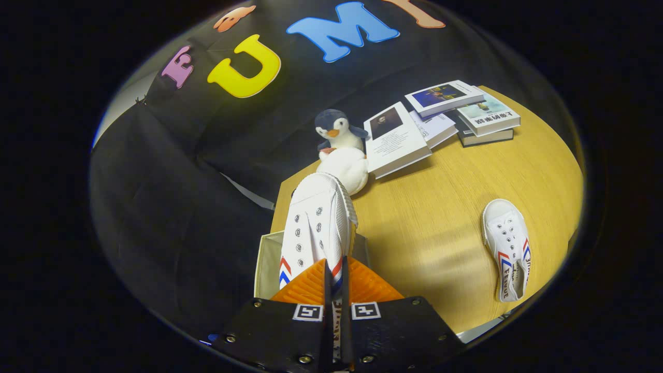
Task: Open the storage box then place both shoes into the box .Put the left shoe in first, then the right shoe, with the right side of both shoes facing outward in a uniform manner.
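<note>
Currently gripper [335, 280] is clamped on the heel of one shoe [316, 228], its long axis running straight ahead, toe up-frame, over the open storage box [267, 264] at lower centre. Second shoe [507, 248] lies on the table [430, 207], right of frame.
</note>
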`<act>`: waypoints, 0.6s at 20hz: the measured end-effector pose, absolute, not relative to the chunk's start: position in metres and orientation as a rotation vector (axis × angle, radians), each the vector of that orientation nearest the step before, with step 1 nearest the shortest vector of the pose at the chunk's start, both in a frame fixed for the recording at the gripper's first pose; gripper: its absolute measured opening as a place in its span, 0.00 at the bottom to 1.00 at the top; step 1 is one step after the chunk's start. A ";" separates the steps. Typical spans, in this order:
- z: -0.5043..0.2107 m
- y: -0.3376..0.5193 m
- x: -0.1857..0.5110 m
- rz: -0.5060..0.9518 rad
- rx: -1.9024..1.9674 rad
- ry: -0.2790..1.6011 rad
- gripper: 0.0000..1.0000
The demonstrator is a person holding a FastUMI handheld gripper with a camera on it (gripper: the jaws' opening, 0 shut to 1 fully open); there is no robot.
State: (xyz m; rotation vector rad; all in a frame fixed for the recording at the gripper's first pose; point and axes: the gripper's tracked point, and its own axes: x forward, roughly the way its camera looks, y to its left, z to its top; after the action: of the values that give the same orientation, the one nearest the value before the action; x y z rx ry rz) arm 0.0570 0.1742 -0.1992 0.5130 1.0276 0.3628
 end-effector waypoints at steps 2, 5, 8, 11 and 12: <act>-0.199 0.197 0.054 0.389 0.508 1.037 0.05; -0.209 0.227 0.046 0.417 0.496 1.069 0.06; -0.220 0.252 0.040 0.440 0.475 1.094 0.06; -0.231 0.269 0.031 0.443 0.453 1.112 0.06; -0.235 0.274 0.030 0.440 0.449 1.118 0.06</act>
State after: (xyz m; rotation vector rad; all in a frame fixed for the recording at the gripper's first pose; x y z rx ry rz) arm 0.0296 0.2739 -0.2353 0.4489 1.1184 0.4402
